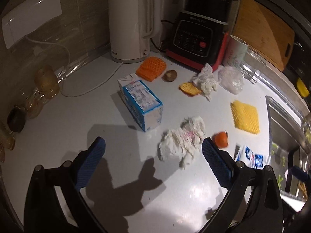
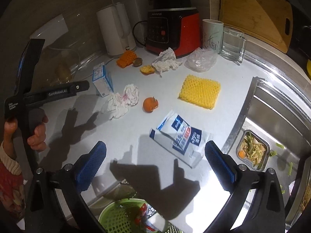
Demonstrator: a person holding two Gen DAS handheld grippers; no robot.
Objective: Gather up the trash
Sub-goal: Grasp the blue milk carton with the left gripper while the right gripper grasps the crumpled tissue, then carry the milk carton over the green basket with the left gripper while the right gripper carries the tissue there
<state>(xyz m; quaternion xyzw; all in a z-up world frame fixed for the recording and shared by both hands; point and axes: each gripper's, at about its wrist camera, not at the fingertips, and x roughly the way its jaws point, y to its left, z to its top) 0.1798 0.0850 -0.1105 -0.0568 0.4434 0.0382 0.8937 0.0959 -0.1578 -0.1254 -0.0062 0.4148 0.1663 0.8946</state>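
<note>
Left gripper (image 1: 153, 149) stood spread wide above the white counter (image 1: 58, 128), grasping nothing; its blue pads (image 1: 91, 163) were clear of every item; the person's left hand (image 2: 37, 134) gripped its handle at the left edge of the right wrist view.

Trash lay scattered across the counter, recorded from left to right; a blue-and-white carton (image 1: 141, 103) lay on its side ahead of the left gripper; an orange foam net (image 1: 151, 69) and a brown fruit remnant (image 1: 169, 75) lay touching or nearly so, just in front of the white kettle (image 1: 130, 25); a crumpled tissue with pink marks (image 1: 182, 141) lay near the left gripper's right finger, not touched by it; a yellow-orange peel piece (image 1: 189, 89) lay against a second crumpled tissue (image 1: 206, 79) before the black-and-red blender base (image 1: 196, 38); a small orange fruit piece (image 2: 150, 104) sat beside the marked tissue; a clear plastic wrapper (image 2: 201, 59) lay near a patterned cup (image 2: 211, 34) and a glass mug (image 2: 233, 44); a yellow foam net (image 2: 200, 91) lay flat, well apart from the rest.

Right gripper (image 2: 155, 155) was likewise released and empty; a blue-and-white wipes packet (image 2: 180, 139) lay flat on the counter between its fingers' lines of reach, untouched; a green basket (image 2: 120, 215) holding some wrappers showed below the counter edge; a foil tray of food scraps (image 2: 252, 151) sat in the steel sink (image 2: 281, 104) at right.
</note>
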